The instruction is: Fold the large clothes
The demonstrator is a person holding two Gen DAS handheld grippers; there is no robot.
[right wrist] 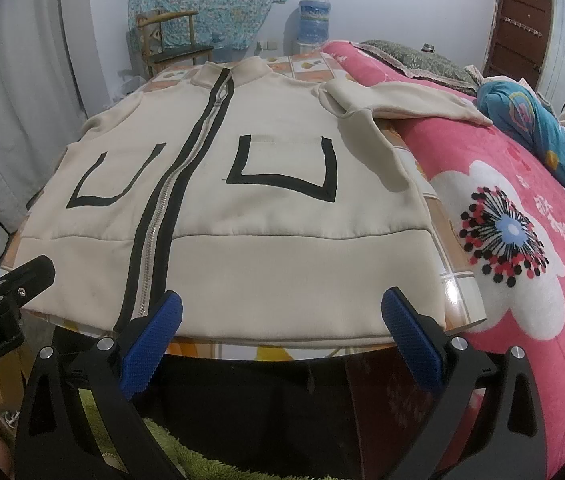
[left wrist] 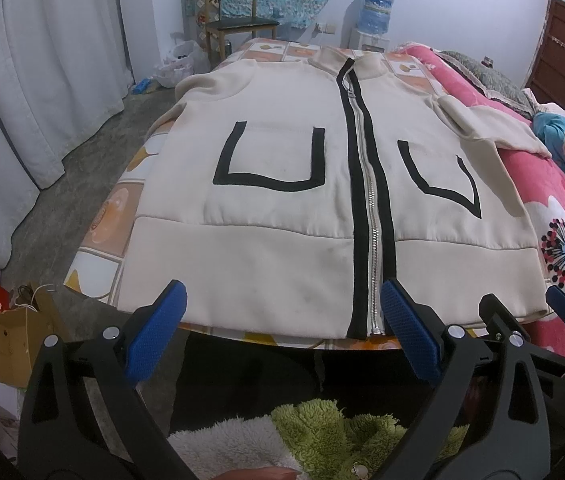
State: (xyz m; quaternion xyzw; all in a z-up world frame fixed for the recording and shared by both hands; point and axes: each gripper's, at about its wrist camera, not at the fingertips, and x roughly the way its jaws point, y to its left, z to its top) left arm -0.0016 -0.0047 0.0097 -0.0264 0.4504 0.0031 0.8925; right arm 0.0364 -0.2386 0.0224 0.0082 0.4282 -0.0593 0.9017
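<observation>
**Left wrist view: jacket flat, both tongs hanging open at the hem**

You're holding the left tongs [left wrist: 282,312] spread wide just short of the cream jacket [left wrist: 282,184], blue pads [left wrist: 158,340] gripping nothing, sitting either side of the hem's left half with the zipper [left wrist: 370,220] running up beside the right pad. The jacket is lying face up and zipped on the tiled-pattern surface [left wrist: 98,236], collar pointing away from you, black-outlined pockets [left wrist: 270,160] on both sides of the zip. One sleeve [left wrist: 490,128] is trailing off onto the pink blanket [left wrist: 562,208].

Over on the right wrist view, you're keeping the right tongs [right wrist: 282,312] just as wide open and empty, hovering at the hem's right half of the jacket [right wrist: 266,220]. The left tongs [right wrist: 6,280] are poking in at the edge there. A chair [left wrist: 234,12] and water dispenser [left wrist: 374,16] are sitting by the far wall.
</observation>
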